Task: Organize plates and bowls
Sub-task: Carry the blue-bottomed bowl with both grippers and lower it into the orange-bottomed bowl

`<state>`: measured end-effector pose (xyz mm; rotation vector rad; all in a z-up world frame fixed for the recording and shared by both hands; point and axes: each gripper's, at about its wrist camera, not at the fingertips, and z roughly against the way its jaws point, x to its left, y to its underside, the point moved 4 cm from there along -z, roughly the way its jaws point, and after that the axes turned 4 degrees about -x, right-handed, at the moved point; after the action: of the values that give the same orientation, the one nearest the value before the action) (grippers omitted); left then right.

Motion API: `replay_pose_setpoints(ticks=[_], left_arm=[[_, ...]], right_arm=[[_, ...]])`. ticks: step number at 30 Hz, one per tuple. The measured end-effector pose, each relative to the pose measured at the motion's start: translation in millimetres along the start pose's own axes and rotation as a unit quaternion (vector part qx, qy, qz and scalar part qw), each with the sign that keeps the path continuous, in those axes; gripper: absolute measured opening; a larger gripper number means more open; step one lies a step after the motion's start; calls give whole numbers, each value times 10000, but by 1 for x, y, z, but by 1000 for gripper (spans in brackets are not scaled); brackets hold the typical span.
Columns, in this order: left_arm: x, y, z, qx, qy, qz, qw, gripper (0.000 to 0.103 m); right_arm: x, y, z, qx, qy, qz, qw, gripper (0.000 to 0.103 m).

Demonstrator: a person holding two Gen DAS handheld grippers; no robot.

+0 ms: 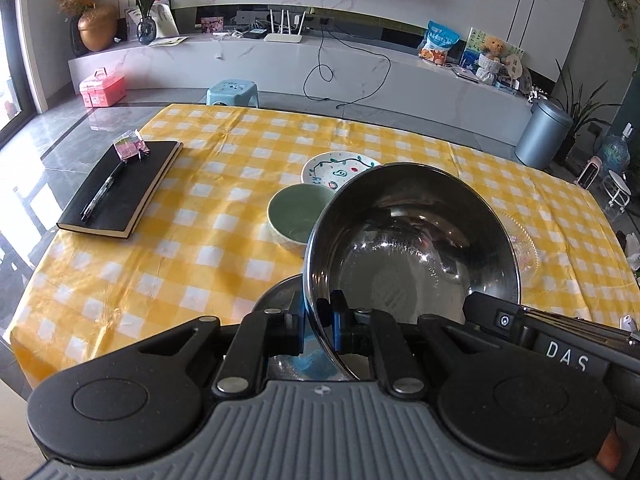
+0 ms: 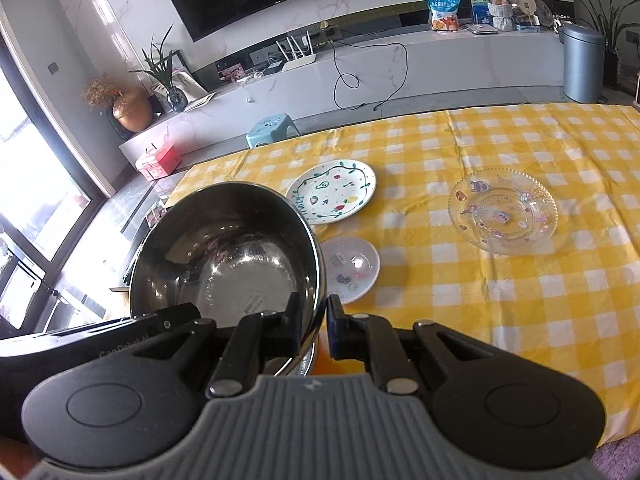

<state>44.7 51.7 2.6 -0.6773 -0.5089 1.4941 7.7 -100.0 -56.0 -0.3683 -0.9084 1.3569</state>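
A large steel bowl (image 1: 412,248) (image 2: 228,256) hangs tilted above the yellow checked tablecloth (image 1: 224,160) (image 2: 500,320), held from two sides. My left gripper (image 1: 316,316) is shut on its near-left rim. My right gripper (image 2: 314,320) is shut on its right rim, and its body shows in the left wrist view. A green bowl (image 1: 296,216) stands just beyond the steel bowl, with a white painted plate (image 1: 332,168) (image 2: 336,192) behind it. A small clear plate (image 2: 356,268) lies beside the steel bowl, and a patterned glass plate (image 2: 504,210) (image 1: 522,240) lies to the right.
A black notebook (image 1: 128,196) with a pen (image 1: 102,192) and a pink wrapper (image 1: 130,148) on it lies at the table's left. Beyond the far table edge stand a blue stool (image 1: 232,94), a TV bench and a grey bin (image 1: 542,134).
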Motion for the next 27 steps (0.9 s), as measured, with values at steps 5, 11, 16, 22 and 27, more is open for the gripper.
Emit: replay_pose_setpoints(ticks=[5,11,16,22,27], left_arm=[[12,13,-7,199,41,87,9998,15],[21,23,-13,349,36,146,9993,16],[24,28,-17,442,67,169,9989,17],[33,32,-18,535,51,315,9981,18],[38,32,-22,607,51,415,9973,18]], right_arm=[[6,8,-6,160,22,51,9999,10],[10,19,-20,365,94,100,9992,9],[10,21,-27,416,178,76,9989,8],[15,25,-37,527,164,95,9984,7],[18,28,-44,608,190,179,9978,7]])
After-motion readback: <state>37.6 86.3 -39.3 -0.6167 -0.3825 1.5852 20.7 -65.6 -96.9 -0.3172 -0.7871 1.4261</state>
